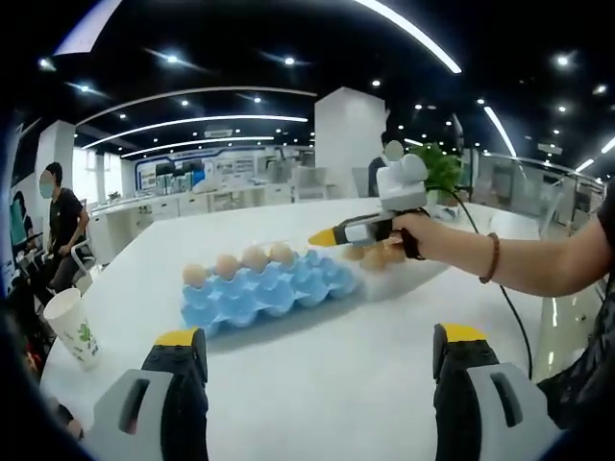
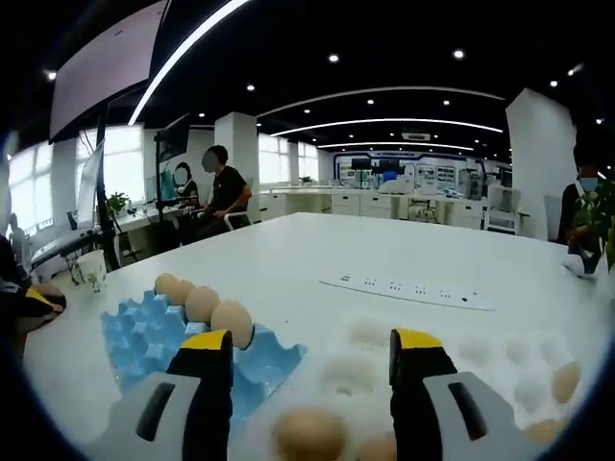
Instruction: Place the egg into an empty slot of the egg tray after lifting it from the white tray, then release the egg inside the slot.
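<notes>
Egg: a brown egg [image 2: 307, 434] lies in the white moulded tray [image 2: 500, 360], between the jaws of the right gripper [image 2: 309, 357] and below their tips; no contact is visible.
Egg tray: the blue plastic egg tray [image 1: 264, 293] holds four eggs in its far row [image 1: 238, 264]; the other slots are empty.
Right gripper view: a white power strip [image 2: 408, 287] lies on the white table [image 2: 317, 245].
Left gripper view: a hand [image 1: 418, 230] holds the right gripper over the white tray; a paper cup [image 1: 73, 327] stands at the table edge.
Right jaws: wide open, holding nothing.
Left gripper [image 1: 317, 348]: jaws wide open, empty, above the bare table.
</notes>
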